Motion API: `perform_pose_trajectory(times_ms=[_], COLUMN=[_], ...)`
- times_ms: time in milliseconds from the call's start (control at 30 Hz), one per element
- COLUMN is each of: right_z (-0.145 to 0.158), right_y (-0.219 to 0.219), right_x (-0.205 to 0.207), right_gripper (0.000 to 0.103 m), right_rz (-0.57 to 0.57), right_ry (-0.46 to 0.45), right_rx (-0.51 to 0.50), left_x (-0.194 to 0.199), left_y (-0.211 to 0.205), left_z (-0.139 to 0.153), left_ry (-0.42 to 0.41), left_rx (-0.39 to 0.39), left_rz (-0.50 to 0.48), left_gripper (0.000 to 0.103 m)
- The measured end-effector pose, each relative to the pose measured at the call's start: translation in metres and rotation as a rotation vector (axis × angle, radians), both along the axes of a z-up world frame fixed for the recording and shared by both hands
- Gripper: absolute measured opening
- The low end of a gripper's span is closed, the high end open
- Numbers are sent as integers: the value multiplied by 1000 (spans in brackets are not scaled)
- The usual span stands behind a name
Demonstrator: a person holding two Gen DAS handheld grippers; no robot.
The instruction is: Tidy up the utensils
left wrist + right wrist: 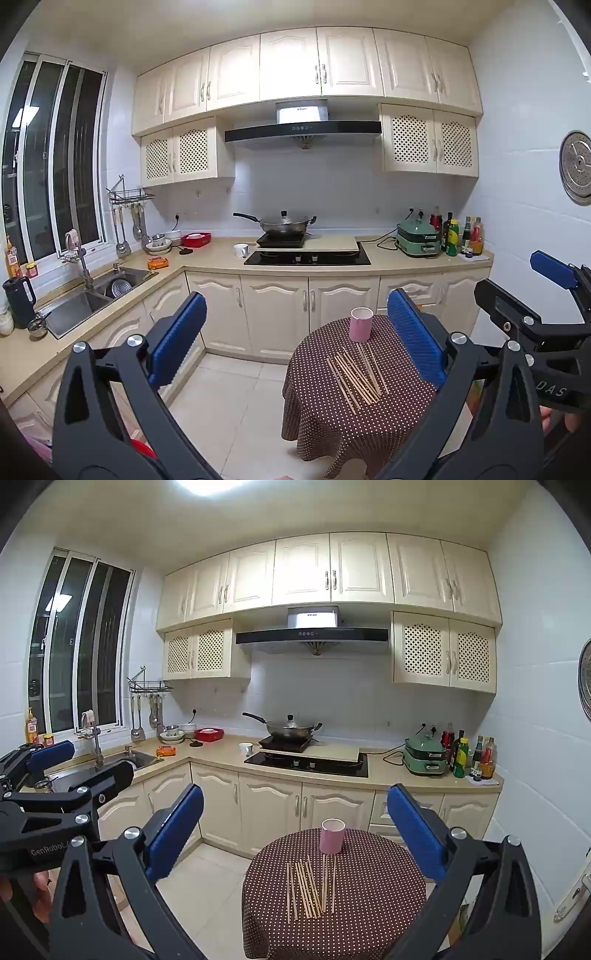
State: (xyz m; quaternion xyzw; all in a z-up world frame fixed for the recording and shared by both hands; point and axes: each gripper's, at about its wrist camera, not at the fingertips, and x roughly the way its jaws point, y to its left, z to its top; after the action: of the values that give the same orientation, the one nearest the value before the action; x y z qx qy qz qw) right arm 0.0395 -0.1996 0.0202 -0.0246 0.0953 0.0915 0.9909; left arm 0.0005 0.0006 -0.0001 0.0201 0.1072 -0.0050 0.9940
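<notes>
Evidently nothing done: chopsticks (310,890) loose on counter (369,904), pink cup (332,836) seemingly empty; left tongs (295,332), right tongs (295,827) released, holding nothing.

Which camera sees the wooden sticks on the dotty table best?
The right wrist view: the chopsticks lie almost centred between its open fingers, unblocked. The left wrist view shows them too, but off to the right, beside one blue finger.
</notes>
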Motion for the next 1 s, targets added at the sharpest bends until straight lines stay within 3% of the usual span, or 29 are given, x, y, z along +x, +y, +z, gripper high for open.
perform_pose_trajectory(times_ms=[1000], right_z=[-3], right_y=[-2], right_x=[2], right_gripper=[96], right_rz=[-4], right_ry=[-11], right_rx=[10], left_x=[0], left_y=[1], left_z=[4], left_ry=[-4], left_rx=[2], left_rz=[-1], left_gripper=[97])
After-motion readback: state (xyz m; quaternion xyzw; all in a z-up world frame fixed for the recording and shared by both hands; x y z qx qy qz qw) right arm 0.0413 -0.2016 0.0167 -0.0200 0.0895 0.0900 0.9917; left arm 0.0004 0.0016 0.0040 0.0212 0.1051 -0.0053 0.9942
